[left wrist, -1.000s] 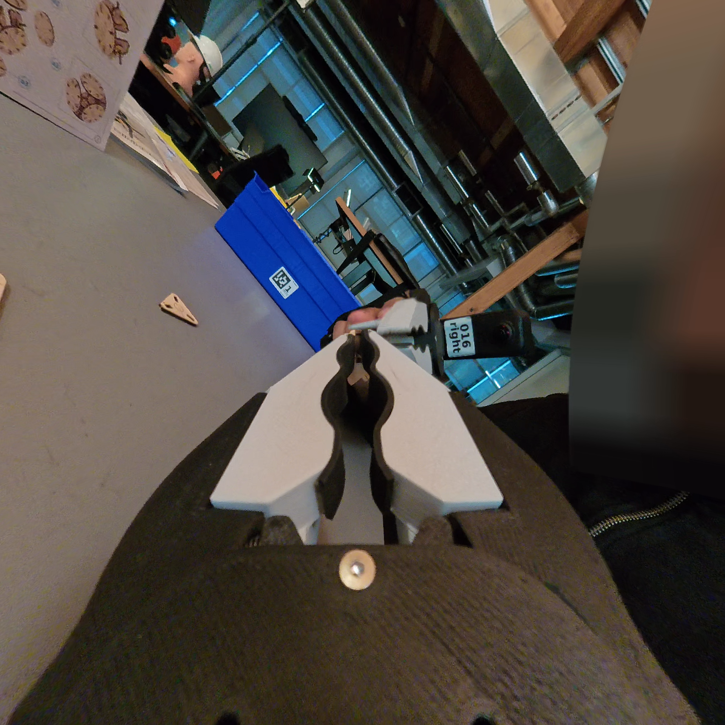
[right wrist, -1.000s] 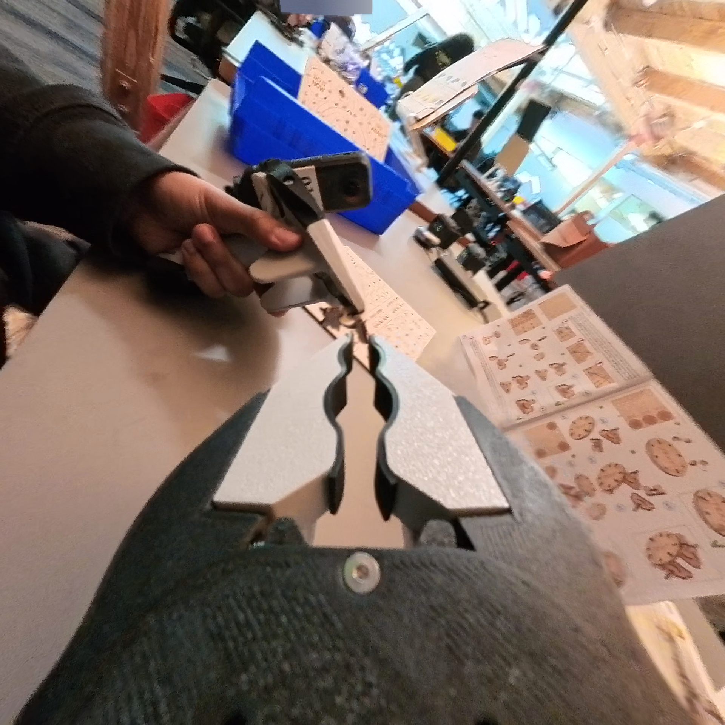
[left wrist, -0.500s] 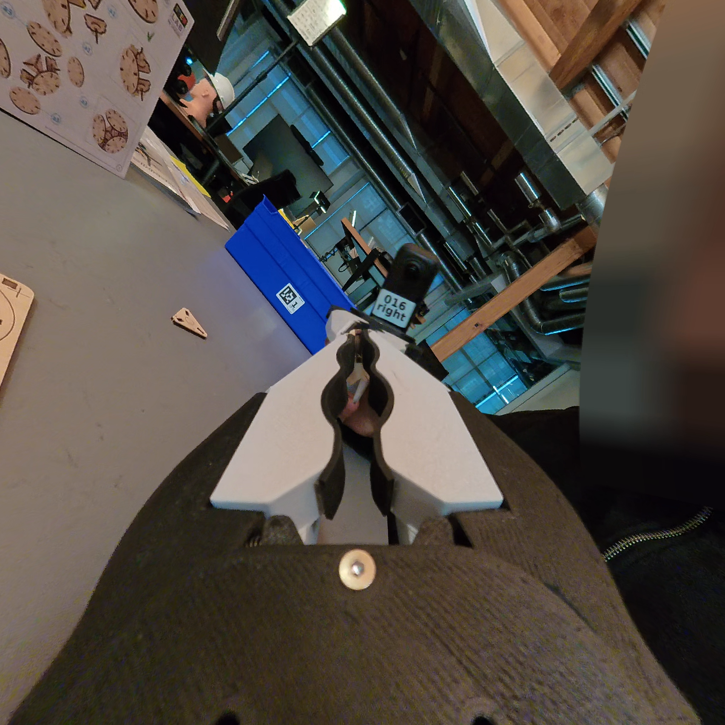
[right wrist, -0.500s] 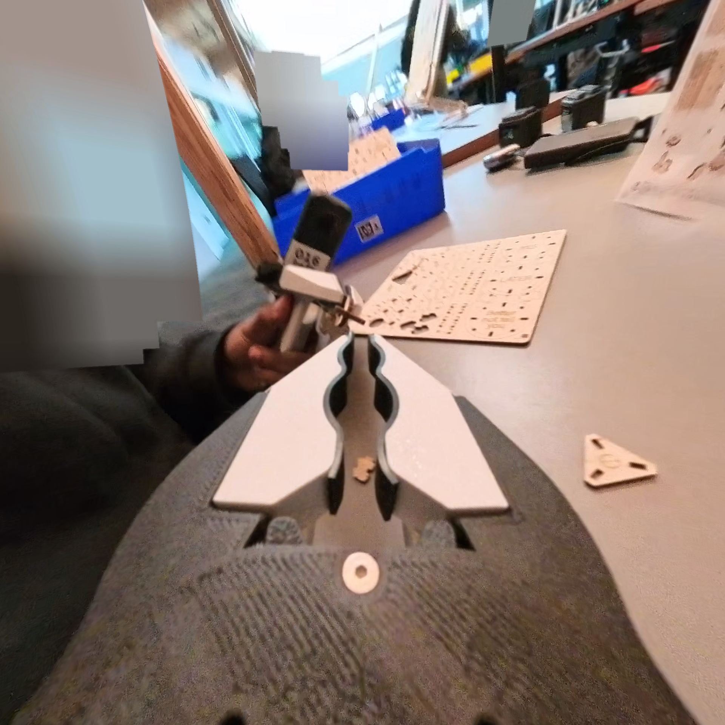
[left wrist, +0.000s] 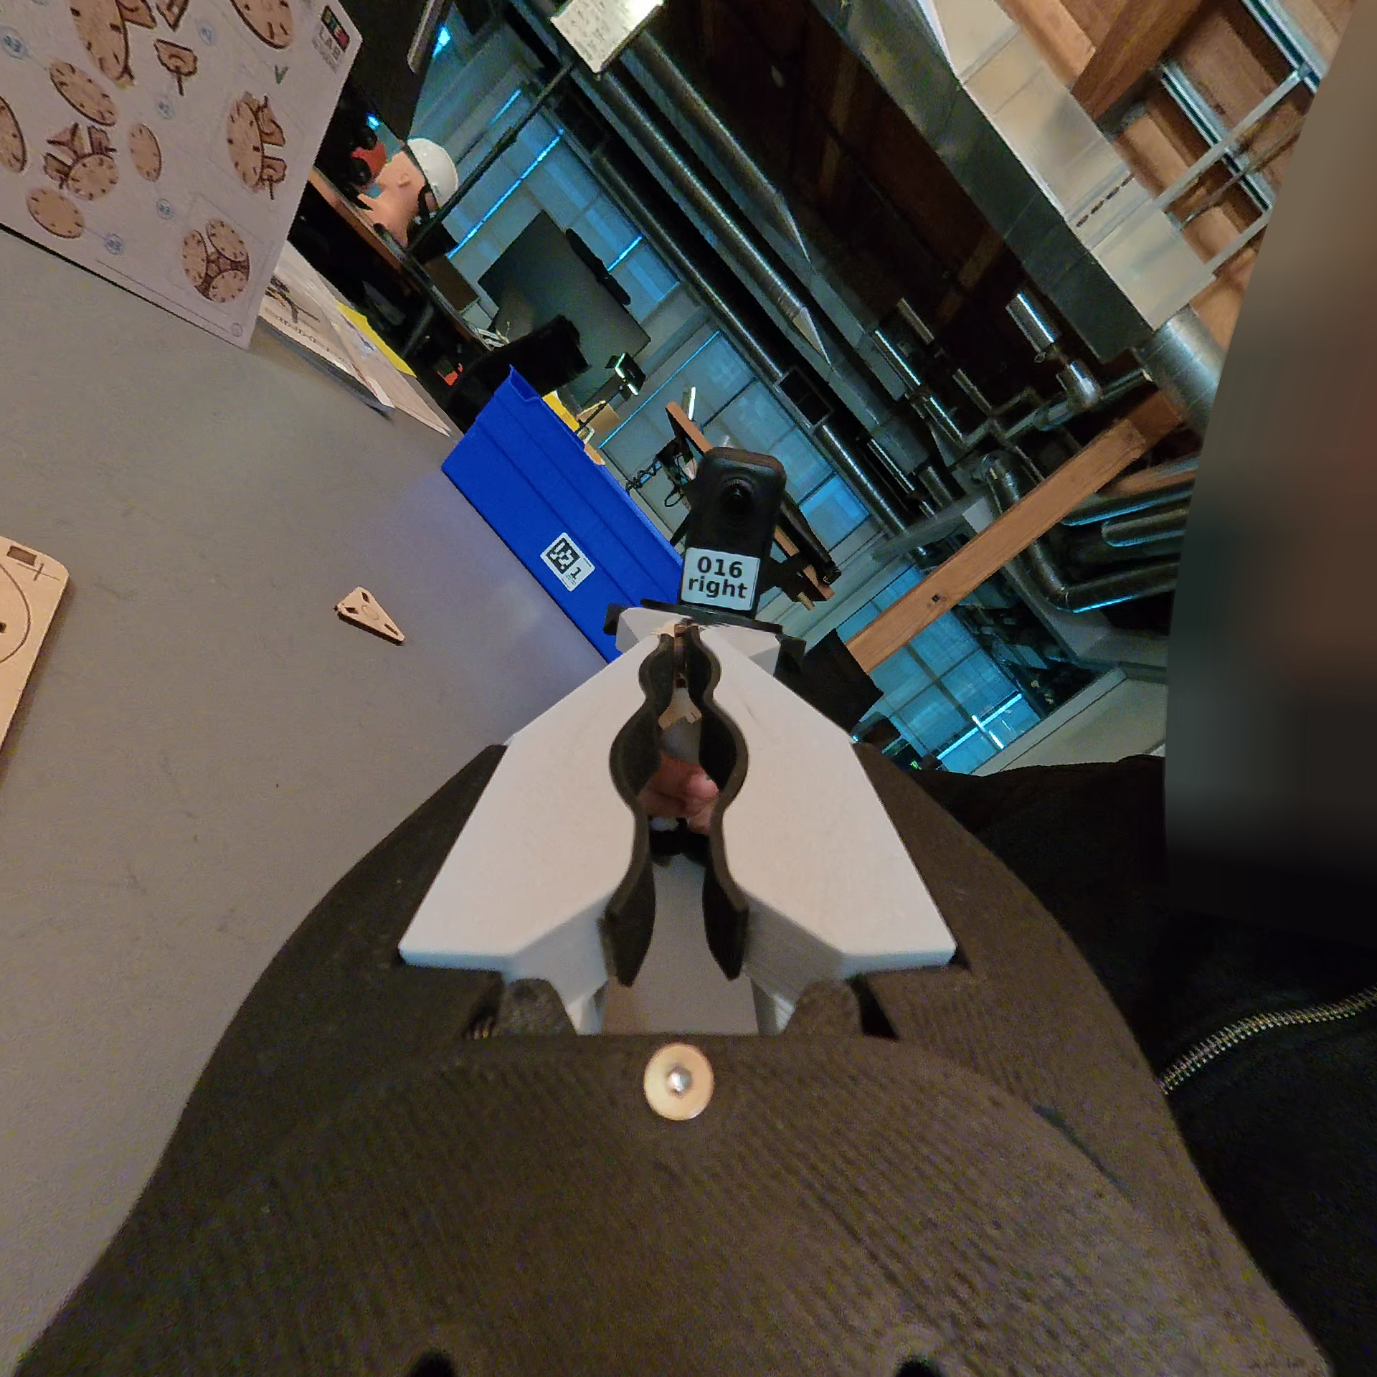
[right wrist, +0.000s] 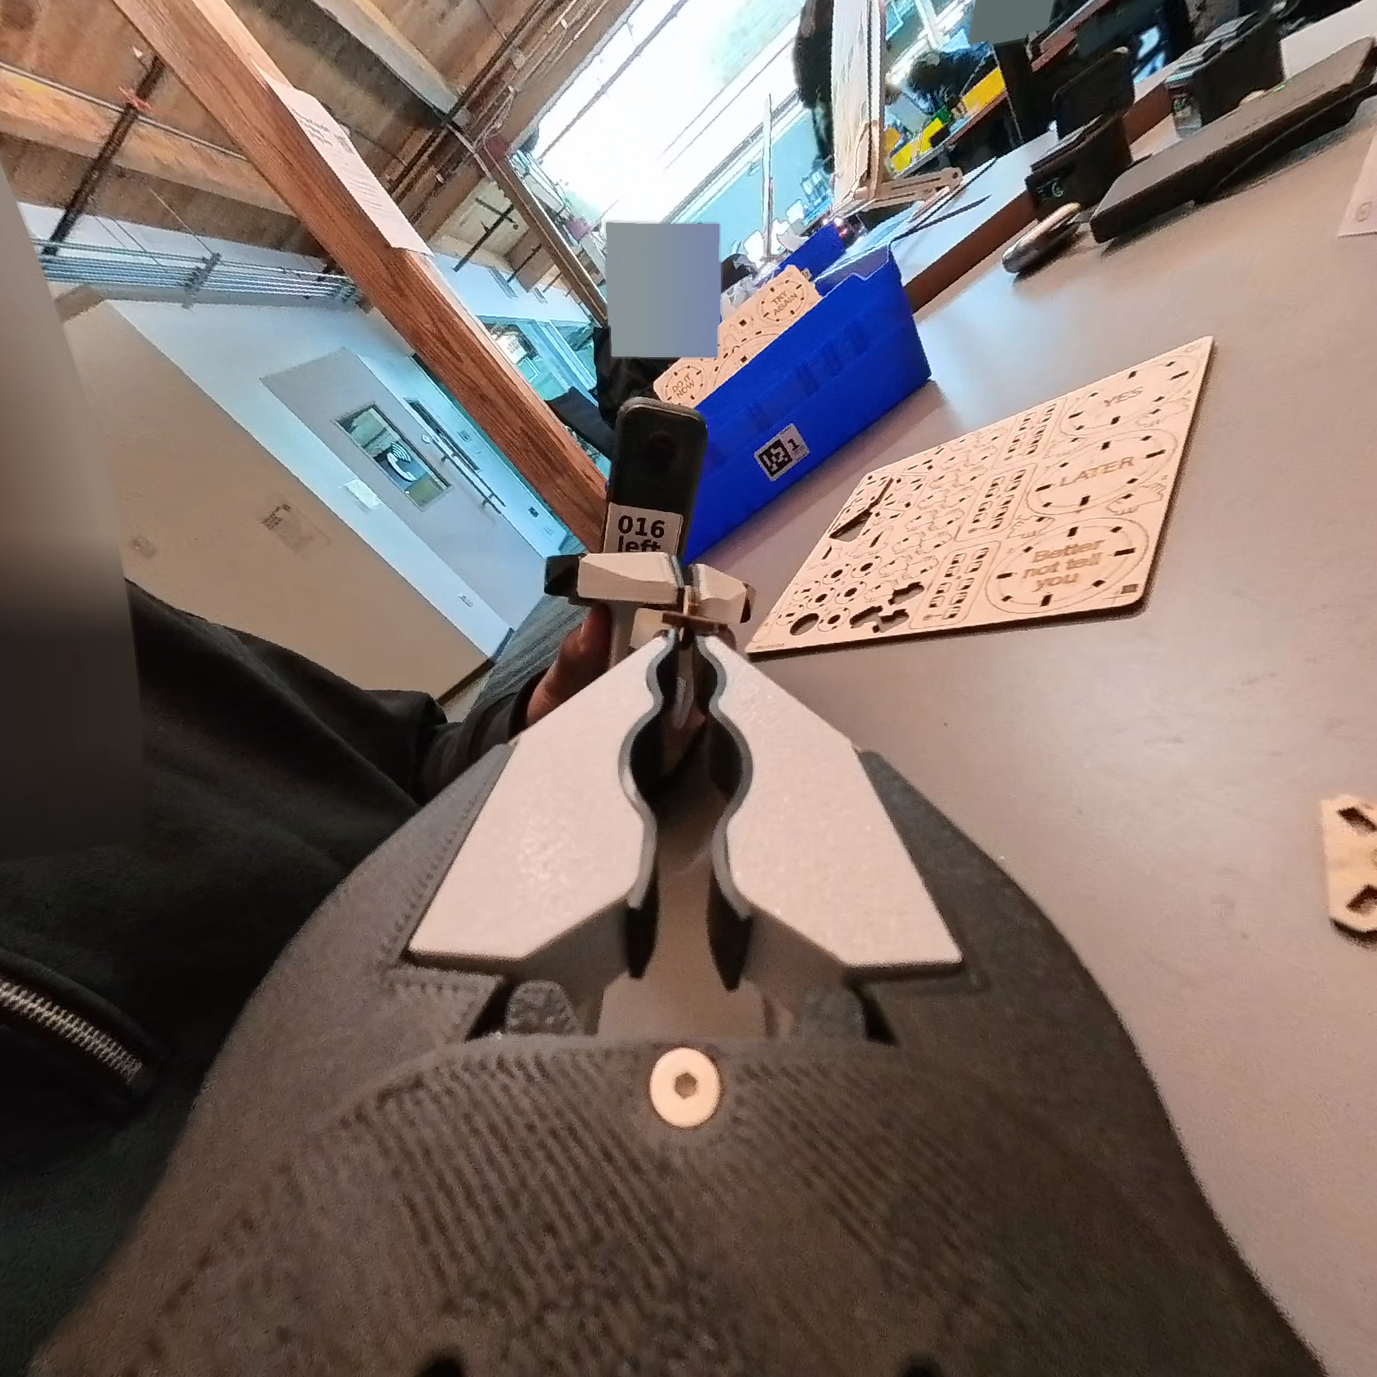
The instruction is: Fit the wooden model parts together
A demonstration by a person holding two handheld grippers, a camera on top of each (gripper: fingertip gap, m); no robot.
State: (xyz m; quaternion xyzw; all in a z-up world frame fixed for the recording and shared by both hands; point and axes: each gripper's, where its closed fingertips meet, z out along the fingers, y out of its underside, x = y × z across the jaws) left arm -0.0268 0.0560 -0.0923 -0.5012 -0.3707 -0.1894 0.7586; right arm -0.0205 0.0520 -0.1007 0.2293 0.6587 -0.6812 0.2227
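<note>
Tools are meeting tip to tip above the tabletop (right wrist: 1118, 745): the left tool (left wrist: 682, 639) is clamped on a small flat wooden piece (left wrist: 676, 719), and the right tool (right wrist: 684, 635), jaws narrowed to a pinch, is nipping a second wooden piece (right wrist: 689, 615) crossing the first. To my eye, joining them well is calling for square alignment and gentle, steady pressure, since thin plywood tabs could snap. Counting outward: two tools, two held pieces, one loose triangular piece (left wrist: 369, 613), one punched plywood sheet (right wrist: 1006, 514), one blue bin (right wrist: 812, 380), one instruction sheet (left wrist: 149, 149).
</note>
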